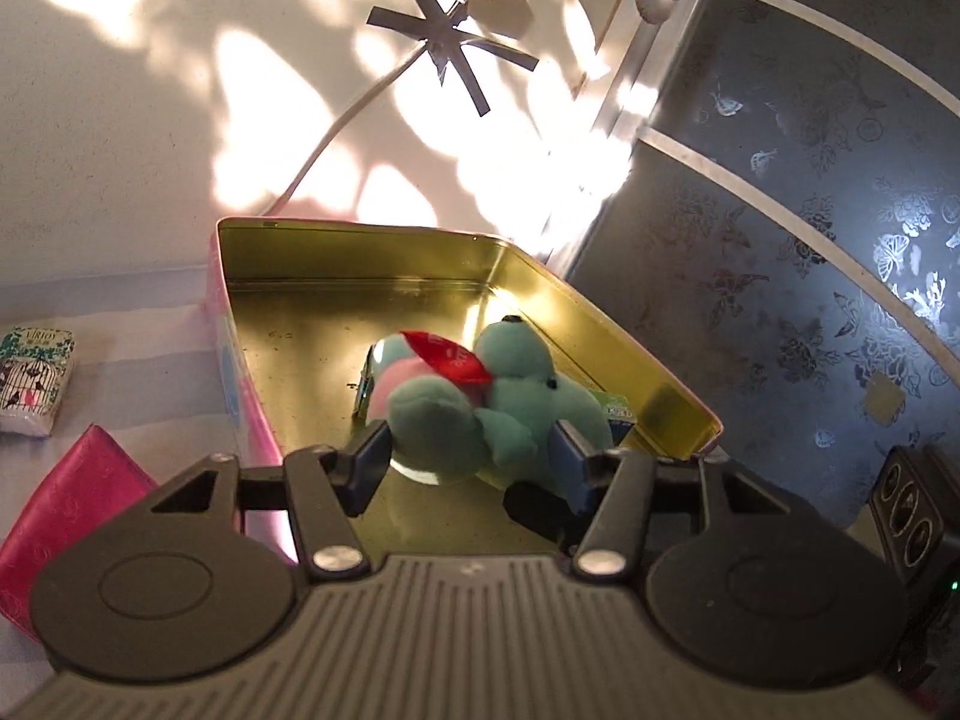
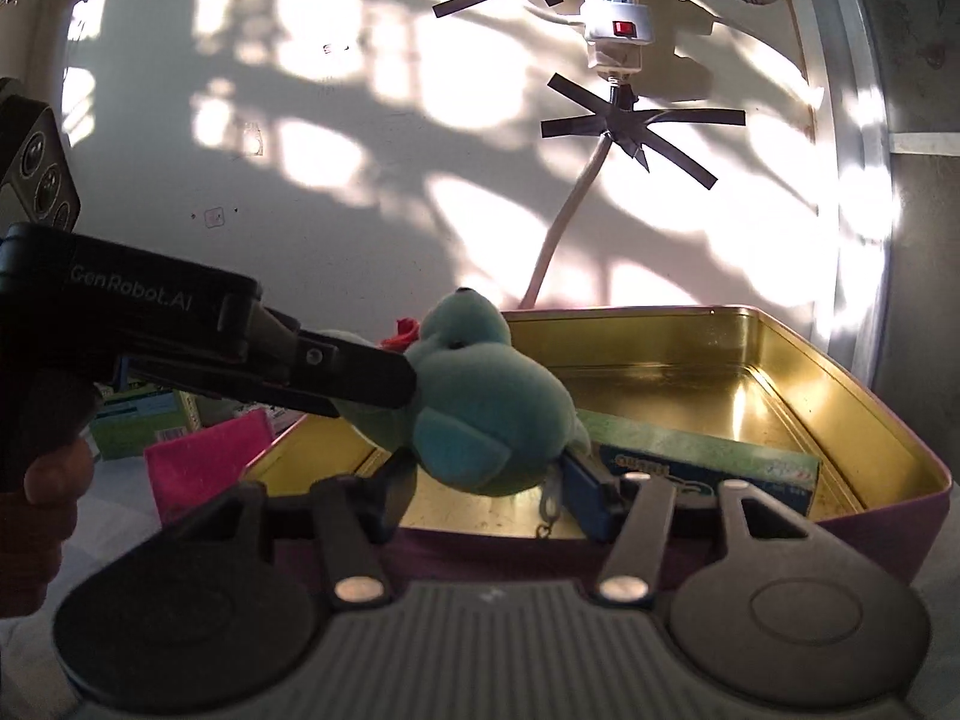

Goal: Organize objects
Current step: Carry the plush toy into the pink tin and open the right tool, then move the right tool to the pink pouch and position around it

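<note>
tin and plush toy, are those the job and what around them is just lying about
In the job:
left gripper shut on the teal plush toy
gold-lined tin
green box inside the tin

Lying about:
tissue pack
pink cloth
power strip
taped cable
</note>
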